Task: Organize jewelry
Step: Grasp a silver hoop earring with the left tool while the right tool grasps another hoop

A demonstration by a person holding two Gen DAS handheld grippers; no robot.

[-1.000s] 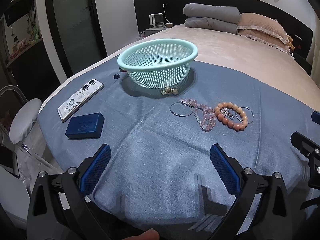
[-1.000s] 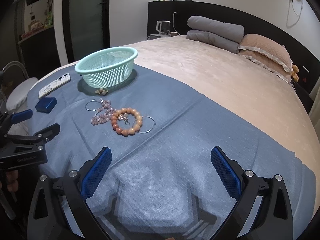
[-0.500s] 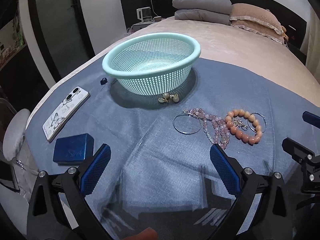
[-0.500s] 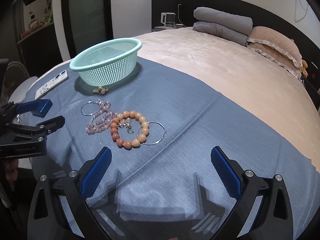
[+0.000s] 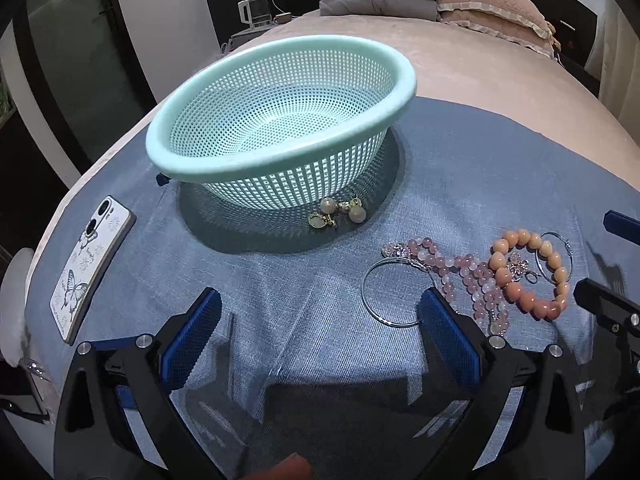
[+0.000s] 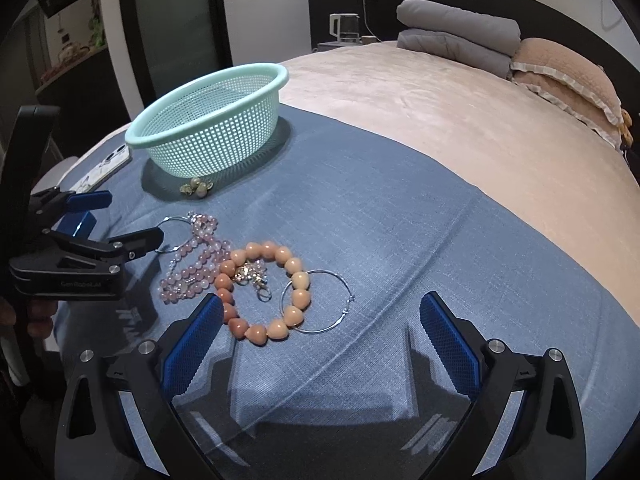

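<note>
With both hand-held grippers, left and right, spread empty: jewelry ahead, basket beyond, awaiting collection.

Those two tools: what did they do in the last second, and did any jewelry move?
Both tools, left and right, moved forward toward the jewelry, open and empty. The peach bracelet, pink beads and basket stayed put.

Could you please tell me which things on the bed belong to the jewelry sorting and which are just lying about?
For the job: mint basket, pearl earrings, pink bead strand, orange bracelet, two silver hoops.

Lying about: phone, blue box, folded blankets, pillow.
</note>
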